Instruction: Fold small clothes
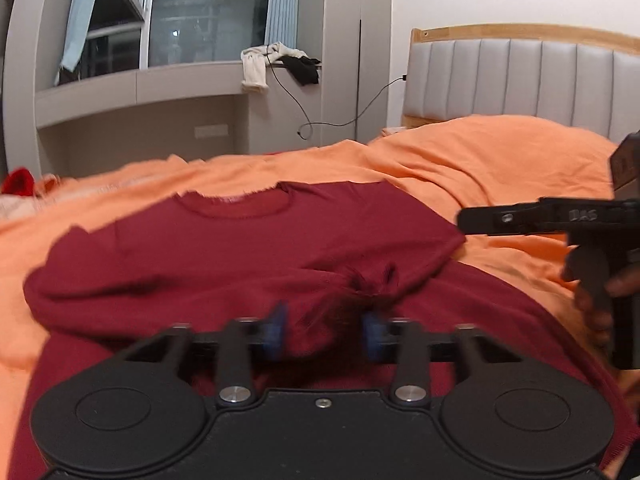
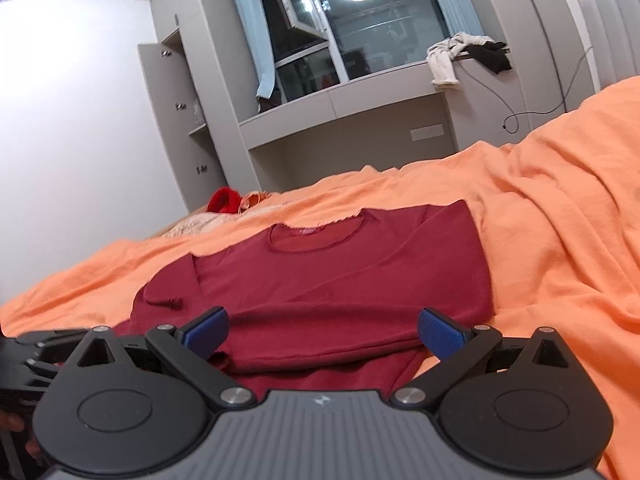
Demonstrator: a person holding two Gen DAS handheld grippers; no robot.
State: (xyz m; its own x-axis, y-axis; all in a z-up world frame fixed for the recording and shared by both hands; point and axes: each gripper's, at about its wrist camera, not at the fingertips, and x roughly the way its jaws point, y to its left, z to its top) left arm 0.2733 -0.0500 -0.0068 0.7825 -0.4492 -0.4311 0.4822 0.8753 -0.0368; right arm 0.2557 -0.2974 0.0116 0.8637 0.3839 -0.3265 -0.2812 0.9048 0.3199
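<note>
Though laid flat on the bed [image 1: 500, 152], with its neck at the far end, not yet a finished fold. Far left on the cover: a bright red scrap [image 1: 18, 182], well apart from the work. Next, mid-bed: the shirt [image 1: 240, 248], its left sleeve [image 1: 100, 280] drawn across the chest and ending in a bunched cuff [image 1: 370, 286].

Just short of that cuff: left tongs [image 1: 324, 332], part open, pads [image 1: 276, 332] apart with red cloth lying between them but apparently not pinched; too blurred for more. Further right: right tongs [image 2: 324, 330], spread wide over the shirt's near edge, gripping nothing.

Likely trouble:
- Cuff snagging on a pad as the left tongs pull away, dragging the sleeve back out of its fold.
- Bunched cuff left as a lump, spoiling any later fold over it.
- Soft, rumpled cover shifting under the cloth, skewing the edges.

Writing: raised letters on the right tongs' arm [image 1: 582, 215], too smeared to read with confidence. Pink neck label [image 2: 306, 232], unreadable. Small emblem [image 2: 322, 399] on the right tongs' body, no words.
</note>
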